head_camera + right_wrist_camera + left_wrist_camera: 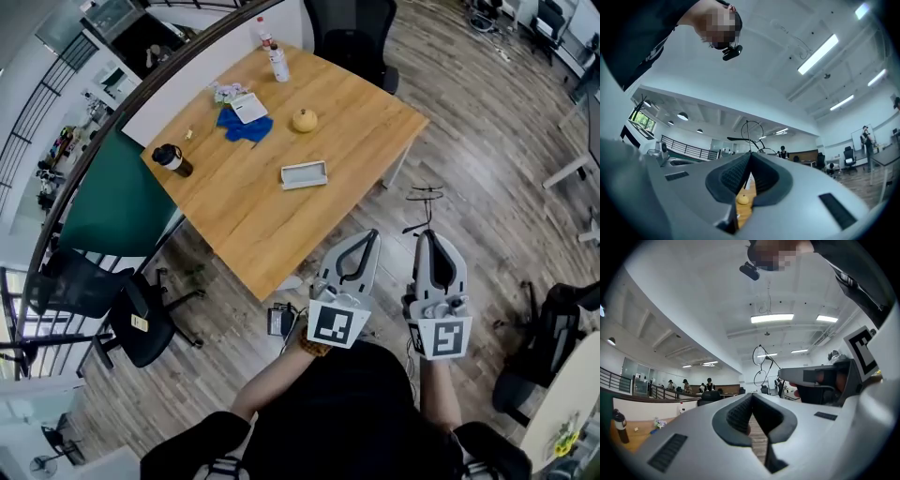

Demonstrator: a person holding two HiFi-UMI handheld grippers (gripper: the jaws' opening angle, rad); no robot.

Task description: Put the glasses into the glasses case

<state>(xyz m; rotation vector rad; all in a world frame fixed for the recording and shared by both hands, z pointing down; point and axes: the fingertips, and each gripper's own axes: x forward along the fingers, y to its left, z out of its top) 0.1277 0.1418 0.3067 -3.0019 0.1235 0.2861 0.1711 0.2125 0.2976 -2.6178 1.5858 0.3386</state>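
Nearest, at bottom centre, the left claw (373,236) is closed and empty, while the right claw (427,236) pinches the glasses (424,199), well apart from the case (304,174) mid-frame on the bench (234,216); the dangling glasses could likely swing loose and drop.

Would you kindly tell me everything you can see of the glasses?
The glasses are a thin dark wire frame with round rims, seemingly metal. The right claw is shut on them at its tip; they stick out beyond it, in the air above the wooden floor, clear of the table.
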